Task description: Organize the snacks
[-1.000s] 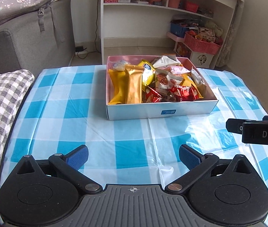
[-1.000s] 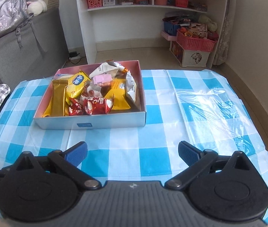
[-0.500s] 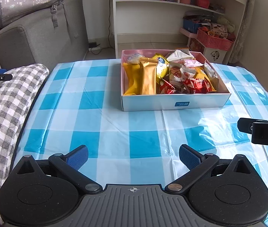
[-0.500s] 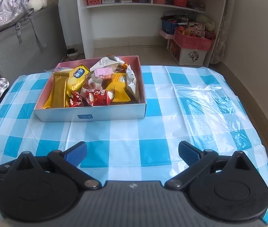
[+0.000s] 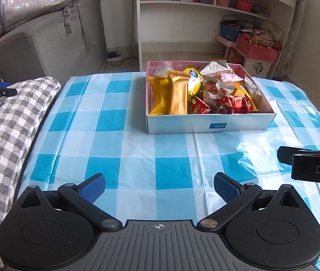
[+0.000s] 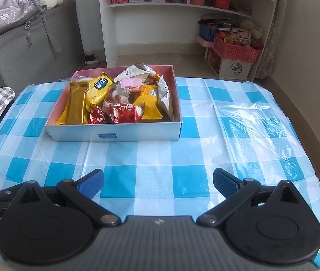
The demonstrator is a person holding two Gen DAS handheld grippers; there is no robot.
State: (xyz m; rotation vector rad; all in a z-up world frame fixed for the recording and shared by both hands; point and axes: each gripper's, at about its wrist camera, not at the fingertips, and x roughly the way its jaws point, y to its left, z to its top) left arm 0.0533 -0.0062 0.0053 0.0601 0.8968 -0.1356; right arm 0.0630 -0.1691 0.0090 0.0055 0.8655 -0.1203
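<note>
Both tools well back from the work, low over the blue-and-white checked tablecloth (image 5: 137, 149). Left gripper (image 5: 159, 184) spread wide, nothing between the blue pads (image 5: 93, 186); right gripper (image 6: 158, 183) equally wide and bare. Nothing held anywhere.

Snack box (image 5: 209, 125) straight ahead, sitting flat on the cloth, well apart from both sets of jaws, its white front wall facing the cameras, pink inside. Packed full: a tall gold packet (image 5: 178, 94) standing against the left wall with a yellow one just beside it, red wrappers (image 6: 123, 113) heaped at the front, a yellow pouch with a blue badge (image 6: 100, 88) behind, a pink packet (image 6: 131, 82) and a white torn-open bag (image 6: 135, 71) further back, a clear-and-white sachet leaning on the right wall. No loose snack visible on the cloth.

Judged from that: sorting looks close to finished, or a tidy-up inside the box next. Best approach — come in from above, jaws kept wide, pick a top-lying packet by its crimped edge, not its puffed middle; crinkly film likely to slip or crush. Worth avoiding a nudge to the light cardboard wall.

Far behind, a white shelf (image 6: 182, 11) with pink baskets, untouched.
</note>
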